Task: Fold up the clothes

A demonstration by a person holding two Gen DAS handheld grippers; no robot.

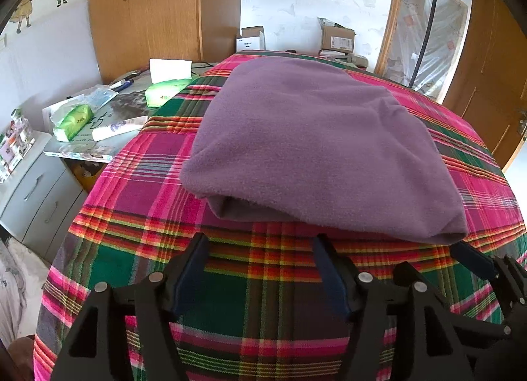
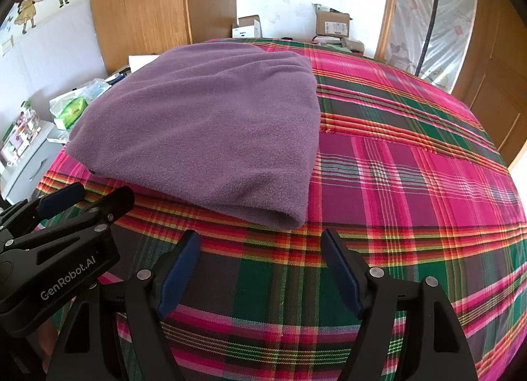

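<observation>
We hold the left gripper and right gripper spread, empty, before a folded purple fleece on the plaid cloth.

Folded garment lies on the bedspread just beyond both grippers, left gripper before its near edge, right gripper before its near right corner, cluttered desk left of the bed, wardrobe behind the desk, boxes past the bed's far end.

Wooden wardrobe against white wall, daylight.
</observation>
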